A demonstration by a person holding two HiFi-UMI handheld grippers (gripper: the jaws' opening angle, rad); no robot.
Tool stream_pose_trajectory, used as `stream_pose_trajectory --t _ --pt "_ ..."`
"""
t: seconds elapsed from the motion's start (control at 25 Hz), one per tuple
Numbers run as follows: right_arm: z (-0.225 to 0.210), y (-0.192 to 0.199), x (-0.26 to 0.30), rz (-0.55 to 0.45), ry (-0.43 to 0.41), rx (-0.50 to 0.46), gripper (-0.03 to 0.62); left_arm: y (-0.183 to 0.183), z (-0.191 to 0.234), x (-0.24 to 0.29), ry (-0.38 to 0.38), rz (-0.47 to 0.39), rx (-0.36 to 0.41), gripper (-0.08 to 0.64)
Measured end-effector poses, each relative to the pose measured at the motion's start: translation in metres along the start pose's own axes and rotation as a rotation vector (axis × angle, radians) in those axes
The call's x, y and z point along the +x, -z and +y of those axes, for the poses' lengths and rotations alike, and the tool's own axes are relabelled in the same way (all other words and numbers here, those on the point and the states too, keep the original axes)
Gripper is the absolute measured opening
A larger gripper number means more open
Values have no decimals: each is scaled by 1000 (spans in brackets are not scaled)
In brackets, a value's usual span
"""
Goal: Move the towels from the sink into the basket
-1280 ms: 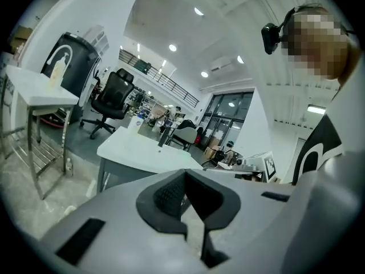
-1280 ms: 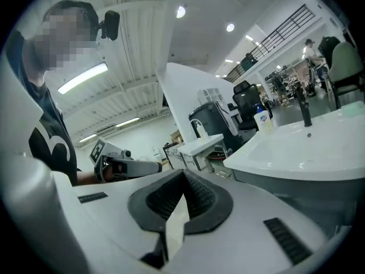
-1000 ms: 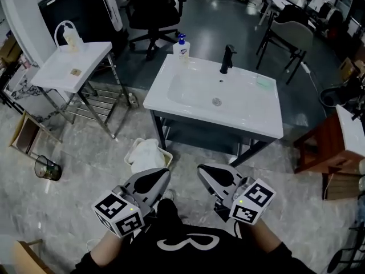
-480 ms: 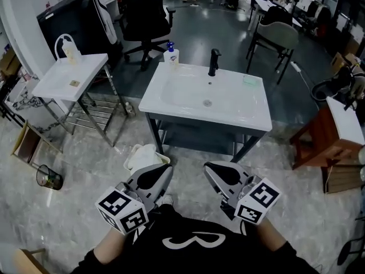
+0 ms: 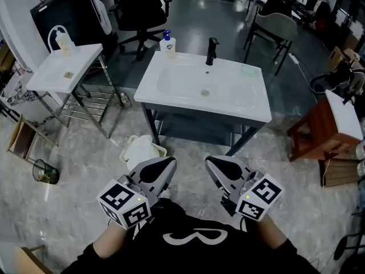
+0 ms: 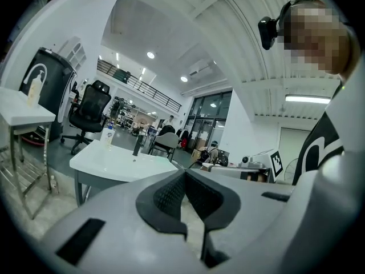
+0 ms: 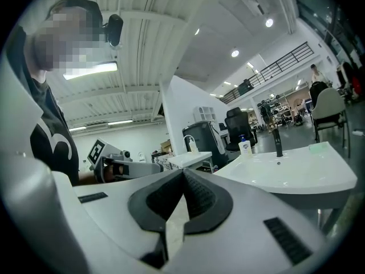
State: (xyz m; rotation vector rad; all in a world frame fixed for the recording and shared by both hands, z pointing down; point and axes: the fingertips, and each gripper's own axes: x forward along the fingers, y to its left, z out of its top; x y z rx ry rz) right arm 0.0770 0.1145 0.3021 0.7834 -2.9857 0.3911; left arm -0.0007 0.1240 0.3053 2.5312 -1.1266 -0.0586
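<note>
The white sink (image 5: 251,104) stands ahead of me on a dark frame, and its basin shows no towels. Low on the floor at its front left sits the basket (image 5: 126,153), filled with white towels (image 5: 141,147). My left gripper (image 5: 169,163) and right gripper (image 5: 210,162) are held side by side close to my body, short of the sink, both shut and holding nothing. In the left gripper view the left gripper (image 6: 185,172) has its pads meeting, with the sink (image 6: 114,160) beyond. The right gripper (image 7: 183,172) looks the same in the right gripper view, the sink (image 7: 296,167) at its right.
A black faucet (image 5: 211,50) and a soap bottle (image 5: 167,43) stand at the sink's back edge. A second small sink on a metal stand (image 5: 63,67) is at the left, a wooden table (image 5: 319,130) at the right, a small bin (image 5: 44,171) on the floor, office chairs behind.
The sink and basket have drifted up and left in the head view. Both grippers stay shut near my body, a little higher in the frame.
</note>
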Motion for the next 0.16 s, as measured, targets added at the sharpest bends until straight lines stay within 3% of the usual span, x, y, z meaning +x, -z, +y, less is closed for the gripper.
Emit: stream_pose_trajectory --t 0.16 --pt "-9 1 4 6 2 0 3 3 6 9 1 12 8 5"
